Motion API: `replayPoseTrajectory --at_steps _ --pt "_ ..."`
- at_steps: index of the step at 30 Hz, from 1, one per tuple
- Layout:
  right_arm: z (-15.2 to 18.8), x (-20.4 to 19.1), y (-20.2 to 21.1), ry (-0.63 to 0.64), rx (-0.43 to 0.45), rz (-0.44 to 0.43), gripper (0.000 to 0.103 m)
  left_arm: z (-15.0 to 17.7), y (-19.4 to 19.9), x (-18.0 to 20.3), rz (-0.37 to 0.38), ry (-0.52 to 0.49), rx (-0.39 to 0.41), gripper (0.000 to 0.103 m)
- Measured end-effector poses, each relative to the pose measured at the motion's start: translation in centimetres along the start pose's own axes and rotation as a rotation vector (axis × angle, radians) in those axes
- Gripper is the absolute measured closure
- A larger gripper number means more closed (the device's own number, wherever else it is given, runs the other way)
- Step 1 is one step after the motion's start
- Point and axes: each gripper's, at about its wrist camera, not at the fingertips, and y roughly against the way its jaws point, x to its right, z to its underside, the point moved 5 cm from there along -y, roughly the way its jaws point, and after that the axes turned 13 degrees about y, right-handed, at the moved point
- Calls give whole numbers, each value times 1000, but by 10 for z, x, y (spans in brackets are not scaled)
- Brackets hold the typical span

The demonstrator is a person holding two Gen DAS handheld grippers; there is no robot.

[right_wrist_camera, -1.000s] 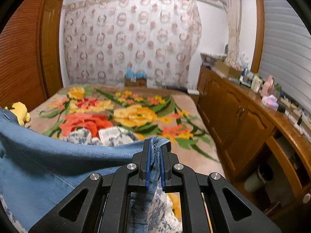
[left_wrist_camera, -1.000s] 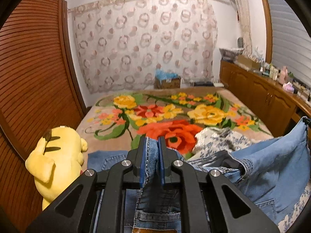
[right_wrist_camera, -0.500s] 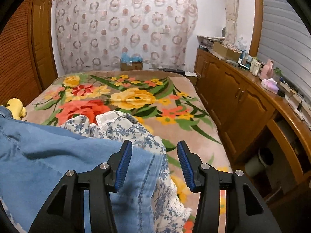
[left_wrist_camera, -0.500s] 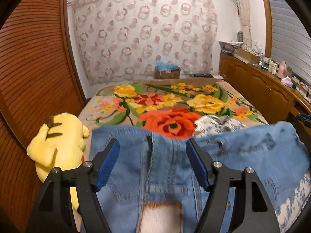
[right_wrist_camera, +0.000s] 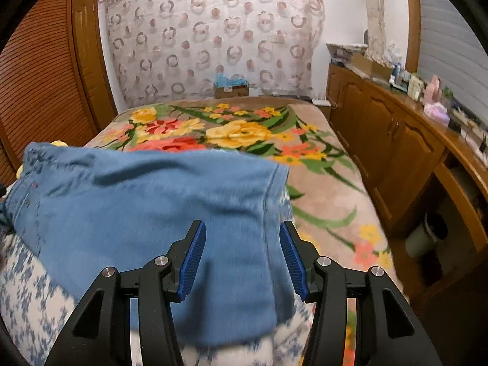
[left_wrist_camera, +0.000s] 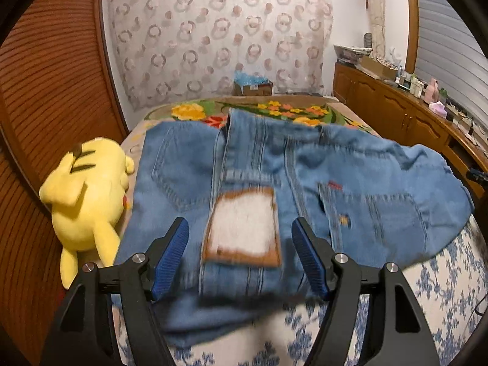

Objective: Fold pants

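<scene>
Blue denim pants [left_wrist_camera: 274, 164] lie spread on the bed, back side up, with a brown-edged white waist patch [left_wrist_camera: 244, 228] and two back pockets showing. My left gripper [left_wrist_camera: 241, 256] stands open, its blue pads apart on either side of the patch and off the cloth. In the right wrist view the pants [right_wrist_camera: 152, 207] end in a side seam near the bed's right part. My right gripper [right_wrist_camera: 242, 256] is open above that end, pads clear of the denim. The picture is blurred near both grippers.
A yellow plush toy [left_wrist_camera: 88, 195] lies left of the pants by the wooden slatted wall. A white garment with blue flowers [left_wrist_camera: 442, 289] lies under the pants. The floral blanket [right_wrist_camera: 320, 183] stretches beyond. A wooden cabinet [right_wrist_camera: 396, 152] runs along the right side.
Both grippers were shut on the denim a second ago and have opened. The pants dropped flat onto the bed, and both grippers have pulled back and tipped lower.
</scene>
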Motion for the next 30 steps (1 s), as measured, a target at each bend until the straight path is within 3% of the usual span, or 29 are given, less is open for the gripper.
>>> replayPoseTrajectory --at_steps 4,10,24,30 --pt "22 9 14 -23 -34 0 44 9 -1 -5 5 14 -17 31" --pt "46 25 21 -85 -99 -23 44 17 -11 -8 12 17 -38 31" --pt "25 24 -15 -86 -124 -65 44 22 -19 -10 4 15 -56 32" --pt "30 15 -16 -46 -114 -30 53 22 -18 -10 5 15 -56 32"
